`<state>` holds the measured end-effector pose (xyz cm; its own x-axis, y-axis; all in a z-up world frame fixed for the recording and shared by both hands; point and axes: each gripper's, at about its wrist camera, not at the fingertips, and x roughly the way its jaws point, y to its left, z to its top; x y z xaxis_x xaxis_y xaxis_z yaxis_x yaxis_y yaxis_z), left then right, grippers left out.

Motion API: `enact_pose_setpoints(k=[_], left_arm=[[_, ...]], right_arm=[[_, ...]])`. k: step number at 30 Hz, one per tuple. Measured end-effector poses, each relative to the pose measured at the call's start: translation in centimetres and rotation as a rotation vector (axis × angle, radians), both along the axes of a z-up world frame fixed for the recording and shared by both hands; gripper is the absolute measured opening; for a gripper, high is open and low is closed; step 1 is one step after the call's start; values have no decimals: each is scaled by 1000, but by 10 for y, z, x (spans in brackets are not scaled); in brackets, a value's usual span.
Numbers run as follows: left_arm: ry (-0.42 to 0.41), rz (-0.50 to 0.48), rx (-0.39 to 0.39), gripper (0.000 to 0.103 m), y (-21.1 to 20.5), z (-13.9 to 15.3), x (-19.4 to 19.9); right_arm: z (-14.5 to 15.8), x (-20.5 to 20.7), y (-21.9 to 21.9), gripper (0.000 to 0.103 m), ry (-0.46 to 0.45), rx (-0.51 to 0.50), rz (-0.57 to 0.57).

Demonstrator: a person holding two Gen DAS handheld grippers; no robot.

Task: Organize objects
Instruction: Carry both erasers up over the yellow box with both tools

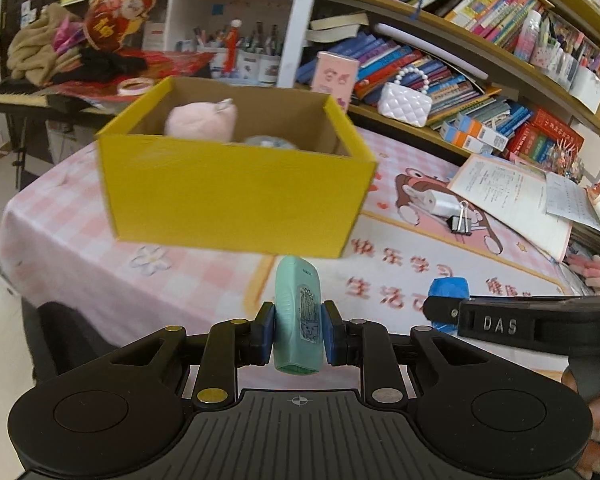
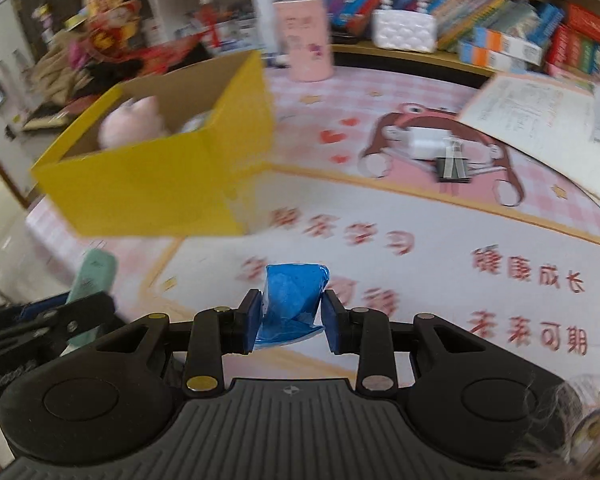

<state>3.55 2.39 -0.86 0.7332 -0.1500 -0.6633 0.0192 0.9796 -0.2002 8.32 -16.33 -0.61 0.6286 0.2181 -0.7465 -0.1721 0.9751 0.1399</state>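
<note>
This is a room in a home, most likely a child's study corner. Long wooden shelves (image 1: 440, 32) are packed with colourful books (image 1: 480, 4). The table (image 1: 80, 216) has a pink checked cloth with a cartoon animal. A keyboard piano (image 1: 12, 92) stands at the side, with festive red decorations (image 1: 116, 12) nearby.

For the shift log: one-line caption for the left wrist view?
Left gripper clamps an upright mint-green case, facing the yellow box holding a pink plush.
</note>
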Motion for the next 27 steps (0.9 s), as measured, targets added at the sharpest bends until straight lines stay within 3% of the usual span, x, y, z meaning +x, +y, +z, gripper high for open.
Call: enact_pose_setpoints(k=[7, 27], left_arm=[[-8, 10, 14, 23, 33, 3, -29], [-70, 19, 42, 23, 87, 16, -75]], right_arm=[[3, -33, 44, 30, -10, 20, 62], [10, -76, 102, 30, -65, 62, 54]])
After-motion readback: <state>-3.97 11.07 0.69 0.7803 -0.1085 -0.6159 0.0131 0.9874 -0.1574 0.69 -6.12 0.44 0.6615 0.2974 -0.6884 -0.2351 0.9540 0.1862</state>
